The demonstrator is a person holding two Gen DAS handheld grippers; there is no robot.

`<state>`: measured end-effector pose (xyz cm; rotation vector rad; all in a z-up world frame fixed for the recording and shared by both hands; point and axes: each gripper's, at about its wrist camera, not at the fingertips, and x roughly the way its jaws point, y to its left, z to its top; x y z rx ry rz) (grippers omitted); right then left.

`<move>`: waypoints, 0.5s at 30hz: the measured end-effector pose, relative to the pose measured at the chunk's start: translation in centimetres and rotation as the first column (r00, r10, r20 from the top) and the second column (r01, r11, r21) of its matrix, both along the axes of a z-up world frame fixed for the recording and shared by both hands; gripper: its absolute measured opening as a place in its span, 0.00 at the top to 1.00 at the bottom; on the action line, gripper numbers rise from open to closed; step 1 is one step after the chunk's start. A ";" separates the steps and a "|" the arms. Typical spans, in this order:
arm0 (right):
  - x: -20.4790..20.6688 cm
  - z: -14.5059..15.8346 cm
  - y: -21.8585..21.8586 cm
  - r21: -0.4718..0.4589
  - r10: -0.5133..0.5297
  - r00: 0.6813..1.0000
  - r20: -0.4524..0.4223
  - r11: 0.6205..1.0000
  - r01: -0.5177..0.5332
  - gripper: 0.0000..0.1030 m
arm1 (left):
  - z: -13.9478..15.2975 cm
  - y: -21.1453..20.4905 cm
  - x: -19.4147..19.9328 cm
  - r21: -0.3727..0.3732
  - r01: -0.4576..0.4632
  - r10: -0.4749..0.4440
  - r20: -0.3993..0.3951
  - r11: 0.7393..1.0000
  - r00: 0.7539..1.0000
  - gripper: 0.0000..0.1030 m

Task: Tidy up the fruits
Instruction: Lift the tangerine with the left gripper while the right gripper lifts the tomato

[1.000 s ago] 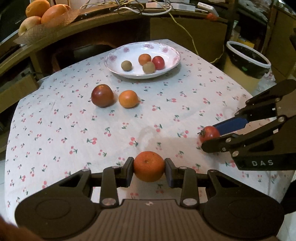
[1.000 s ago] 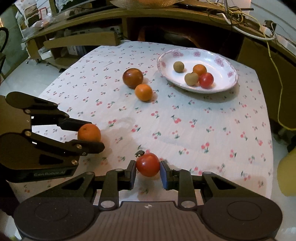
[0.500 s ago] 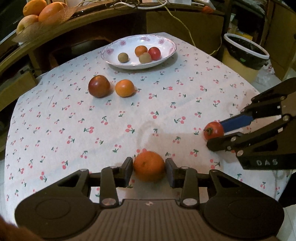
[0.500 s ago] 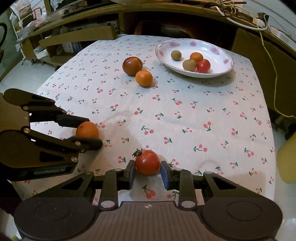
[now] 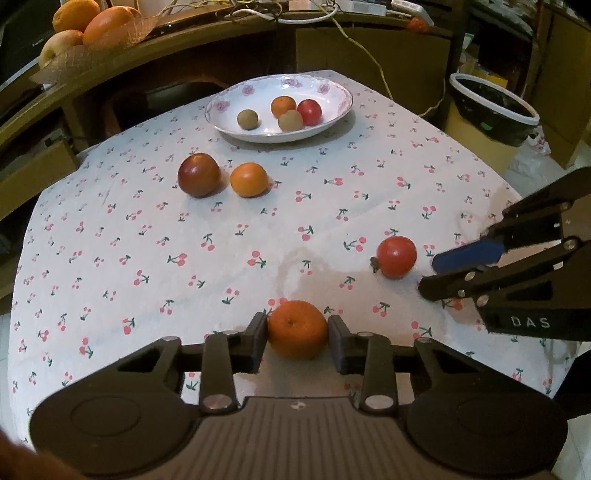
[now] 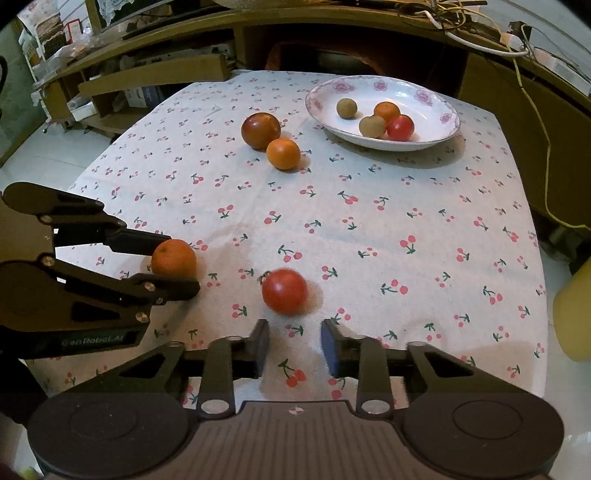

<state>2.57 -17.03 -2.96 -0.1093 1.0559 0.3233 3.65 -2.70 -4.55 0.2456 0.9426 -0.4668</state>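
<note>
My left tongs point(image 5: 297, 323) are closing on the tangerine point(image 5: 297, 328). It sits between the two tips at the near edge of the table, both pads are against its sides, and its underside is on or just above the cherry-print tablecloth point(image 5: 110, 240).

Just to its right lies the red tomato point(image 6: 284, 291), loose on the cloth and blurred, its stem end turned towards the tangerine. My right tongs point(image 6: 295, 334) are closing behind it with nothing between the tips. They are clenched on empty air, and the tomato lies just beyond them, not touching either pad.

Farther up the cloth, a dark red fruit point(image 5: 198, 174) and a small orange point(image 5: 249, 180) rest side by side, nearly touching. Beyond them, at the far edge, stands the white flowered plate point(image 5: 255, 133). It holds two brownish fruits, one small orange and one red tomato, the last three bunched together.

A net of larger fruit point(image 5: 85, 29) sits on the wooden shelf behind the table, far left.
</note>
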 end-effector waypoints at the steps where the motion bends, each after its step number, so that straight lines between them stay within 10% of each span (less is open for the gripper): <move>1: 0.0 0.0 -0.1 0.000 -0.005 1.000 0.001 1.000 0.005 0.84 | 0.0 0.0 0.0 -0.004 0.000 0.000 -0.002 1.000 1.000 0.61; 15: 0.8 0.6 -0.1 -0.010 -0.005 0.999 0.049 1.000 0.006 0.55 | -0.1 0.0 -0.1 -0.004 0.019 -0.019 0.002 1.000 1.000 0.61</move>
